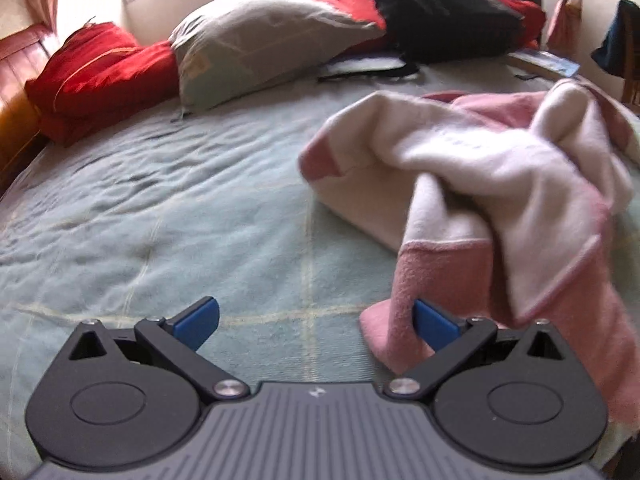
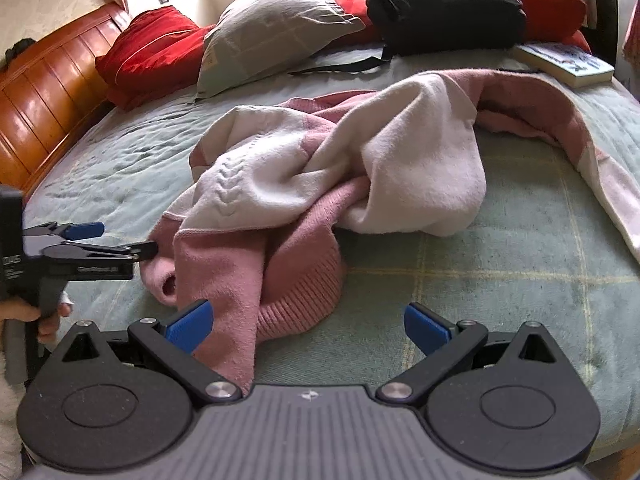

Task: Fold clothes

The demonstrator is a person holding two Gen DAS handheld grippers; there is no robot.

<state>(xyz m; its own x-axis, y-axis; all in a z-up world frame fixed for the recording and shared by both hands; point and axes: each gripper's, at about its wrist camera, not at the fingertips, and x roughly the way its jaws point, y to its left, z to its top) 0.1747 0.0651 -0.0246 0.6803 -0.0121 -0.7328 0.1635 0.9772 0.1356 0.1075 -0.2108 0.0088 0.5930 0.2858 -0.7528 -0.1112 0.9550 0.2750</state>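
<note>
A pink and white knit sweater (image 2: 304, 168) lies crumpled on the pale green bedspread (image 2: 500, 264). In the left wrist view the sweater (image 1: 480, 168) fills the right side, and a pink sleeve end hangs over the right fingertip (image 1: 434, 324). My left gripper (image 1: 316, 320) is open, with only bedspread (image 1: 160, 208) between its tips. It also shows from the side in the right wrist view (image 2: 120, 238), jaws apart at a pink cuff. My right gripper (image 2: 308, 322) is open, and pink sweater fabric lies across its left finger (image 2: 190, 322).
A grey pillow (image 2: 276, 24), red cushions (image 2: 156, 44) and a black bag (image 2: 444, 4) sit at the far side of the bed. A book (image 2: 564, 62) lies at the far right. A wooden headboard (image 2: 48, 92) runs along the left.
</note>
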